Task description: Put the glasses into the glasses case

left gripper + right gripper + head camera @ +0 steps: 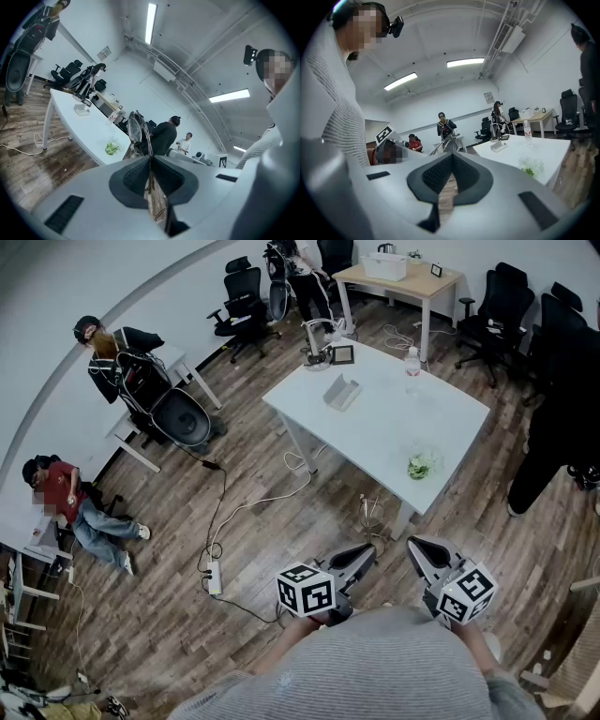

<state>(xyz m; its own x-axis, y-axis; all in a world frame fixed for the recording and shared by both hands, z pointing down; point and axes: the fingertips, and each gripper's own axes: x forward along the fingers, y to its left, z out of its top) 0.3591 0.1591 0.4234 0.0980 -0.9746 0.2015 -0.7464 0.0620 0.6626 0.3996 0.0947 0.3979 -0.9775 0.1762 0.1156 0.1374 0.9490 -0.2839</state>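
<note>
Left gripper (151, 158): the jaws are closed on the glasses (135, 132). The frame is clamped edge-on between the pads. 1 lens with its rim stands out beyond the jaw tips, and a thin part of the frame runs back along the seam between the jaws.

Right gripper (452, 158): the jaws are closed pad to pad, with nothing between them.

Position, head view: both grippers are held close to the person's torso, side by side, above the wood floor (234, 484). Both point toward the white table (394, 418), which is well apart from them.

Glasses case (342, 390): pale grey, lying on the far left part of the table top. It appears to be open; the interior cannot be made out at this range. It is clear of both grippers and of the glasses.

Other items on the table:
- 1 water bottle (412, 363), upright, near the far edge
- 1 small green clump (419, 466), near the near edge
- 1 small dark framed item (343, 354), at the far corner, just beyond the case

Floor: 1 power strip (215, 577) with a cable lies to the left of the left gripper. 1 person (80, 507) sits on the floor by the left wall
</note>
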